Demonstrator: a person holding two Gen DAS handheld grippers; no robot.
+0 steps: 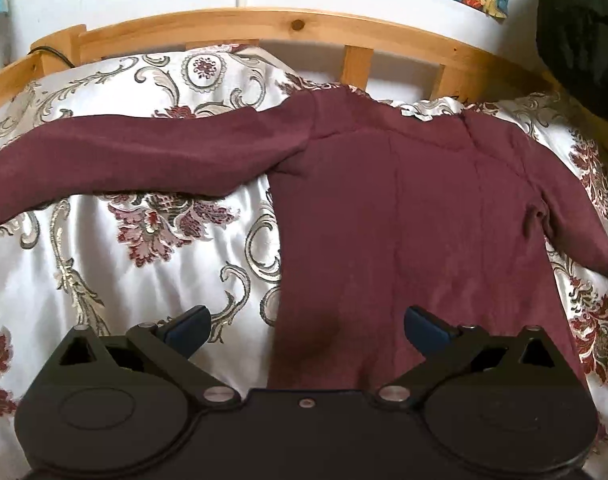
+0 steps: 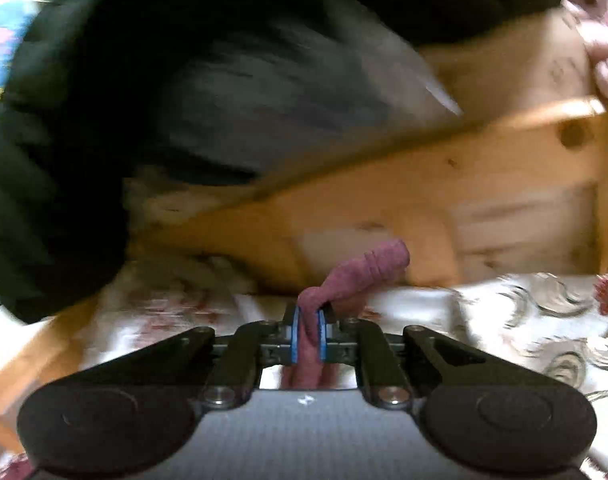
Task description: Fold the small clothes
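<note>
Blue pads of the right gripper [image 2: 309, 330] are pressed together on a bunched strip of maroon fabric, apparently the ribbed cuff [image 2: 368, 264] of the sweater's sleeve. The cuff end projects beyond the pads; the rest of the strip hangs down behind them. Pinching at the cuff gives control of the whole sleeve, so it can be carried across the body for a fold. The right wrist view is blurred; behind the cuff stand a wooden bed frame [image 2: 424, 184] and a dark garment [image 2: 104, 120].

The left gripper [image 1: 306, 326] is spread wide and holds nothing. It hovers over the lower left edge of the maroon sweater [image 1: 404, 220], which lies flat on a floral bedspread [image 1: 124, 240], one sleeve [image 1: 124, 160] stretched out to the left. Judged from this layout, folding has barely started.
</note>
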